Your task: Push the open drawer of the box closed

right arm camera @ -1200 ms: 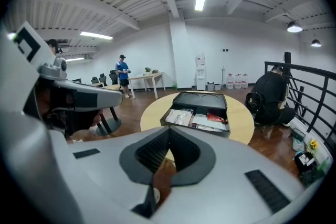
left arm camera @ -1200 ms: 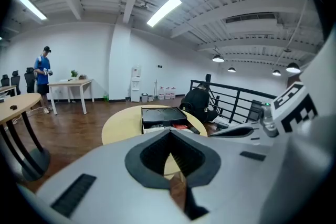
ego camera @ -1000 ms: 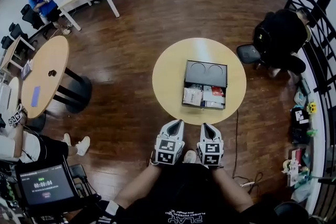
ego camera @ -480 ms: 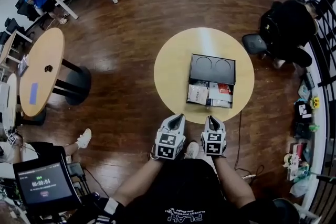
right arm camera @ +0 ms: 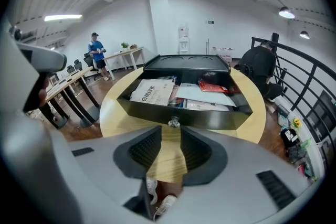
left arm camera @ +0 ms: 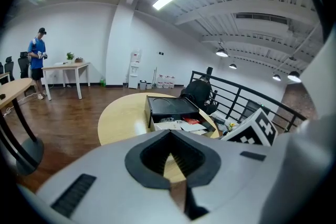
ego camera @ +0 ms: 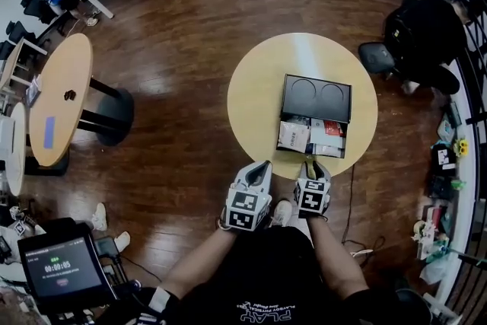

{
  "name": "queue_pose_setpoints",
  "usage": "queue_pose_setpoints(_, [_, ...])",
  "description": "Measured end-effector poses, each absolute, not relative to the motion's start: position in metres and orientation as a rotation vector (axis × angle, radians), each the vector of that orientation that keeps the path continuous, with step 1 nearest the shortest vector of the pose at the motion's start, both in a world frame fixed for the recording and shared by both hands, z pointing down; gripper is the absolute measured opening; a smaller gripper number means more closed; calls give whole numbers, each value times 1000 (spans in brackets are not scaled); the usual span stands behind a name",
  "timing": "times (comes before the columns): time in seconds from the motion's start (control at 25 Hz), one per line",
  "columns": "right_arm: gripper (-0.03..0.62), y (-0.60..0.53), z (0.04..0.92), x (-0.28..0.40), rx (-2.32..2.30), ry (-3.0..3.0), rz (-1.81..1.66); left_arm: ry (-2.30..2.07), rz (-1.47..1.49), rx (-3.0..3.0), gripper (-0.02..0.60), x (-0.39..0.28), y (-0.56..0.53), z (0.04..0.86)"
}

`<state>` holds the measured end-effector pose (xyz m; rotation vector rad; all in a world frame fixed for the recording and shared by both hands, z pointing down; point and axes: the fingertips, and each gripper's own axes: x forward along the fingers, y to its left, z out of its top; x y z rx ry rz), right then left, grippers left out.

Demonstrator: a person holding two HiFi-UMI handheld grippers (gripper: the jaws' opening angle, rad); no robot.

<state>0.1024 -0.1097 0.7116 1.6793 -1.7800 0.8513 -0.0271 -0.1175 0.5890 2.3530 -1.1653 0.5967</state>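
In the head view, the black box (ego camera: 317,97) sits on the round table (ego camera: 259,95). Its drawer (ego camera: 312,139) is pulled out toward the person and packed with paper packets (ego camera: 293,137). The right gripper (ego camera: 311,166) has its fingertips over the table's near edge, and the drawer front lies straight ahead of them, just beyond. The left gripper (ego camera: 263,164) is alongside it. From its fingertips the drawer lies ahead and off to the right, clearly apart.

In the left gripper view, the left gripper's (left arm camera: 169,132) fingers are clenched tip to tip with nothing between them, and bare tabletop (left arm camera: 123,118) shows past the pads. The box (left arm camera: 170,106) and its open drawer (left arm camera: 181,124) stand beyond the fingertips, a little to the right.

In the right gripper view, the right gripper's (right arm camera: 169,131) fingers are released. The jaws have just been opening, and only table wood shows in the gap between the pads. The drawer's front panel (right arm camera: 210,119) stretches across right in front of the fingertips. Its small knob (right arm camera: 174,123) sits at the mouth of the gap, just past the tips, and neither pad presses on it. The packets (right arm camera: 152,92) lie inside the drawer, and the box body (right arm camera: 186,63) lies farther off behind them.
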Motion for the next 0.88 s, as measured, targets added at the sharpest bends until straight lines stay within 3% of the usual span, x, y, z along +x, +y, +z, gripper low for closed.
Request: queue_pose_setpoints(0.88, [81,-122,729,109,1723,-1680,930,-1147,603,2310,-3,-42,-125,598])
